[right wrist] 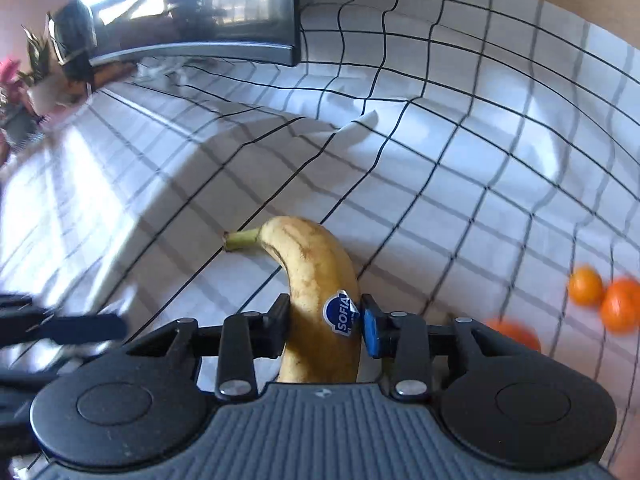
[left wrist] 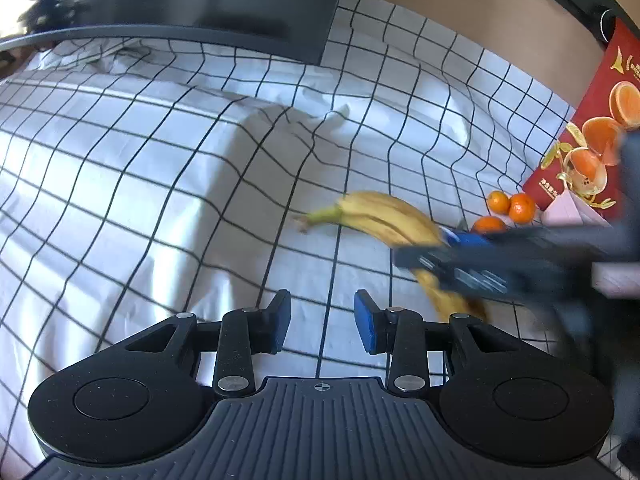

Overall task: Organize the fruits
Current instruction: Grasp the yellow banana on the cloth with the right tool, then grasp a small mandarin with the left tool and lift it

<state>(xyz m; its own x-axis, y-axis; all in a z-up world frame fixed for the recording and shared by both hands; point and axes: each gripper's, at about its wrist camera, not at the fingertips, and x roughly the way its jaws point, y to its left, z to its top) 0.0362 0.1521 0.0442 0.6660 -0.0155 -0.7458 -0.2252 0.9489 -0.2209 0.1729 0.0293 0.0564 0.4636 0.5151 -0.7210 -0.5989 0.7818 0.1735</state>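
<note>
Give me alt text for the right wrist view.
The right gripper has its jaws shut on a yellow banana with a blue sticker, its stem pointing left over a white checked cloth. Three oranges lie blurred at right.

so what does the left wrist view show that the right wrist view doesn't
Only the left wrist view: the red orange box and the left tongs, nothing between their pads. Only the right wrist view: the blue sticker and the right tongs shut on the banana. Both: banana, three oranges, checked cloth.
</note>
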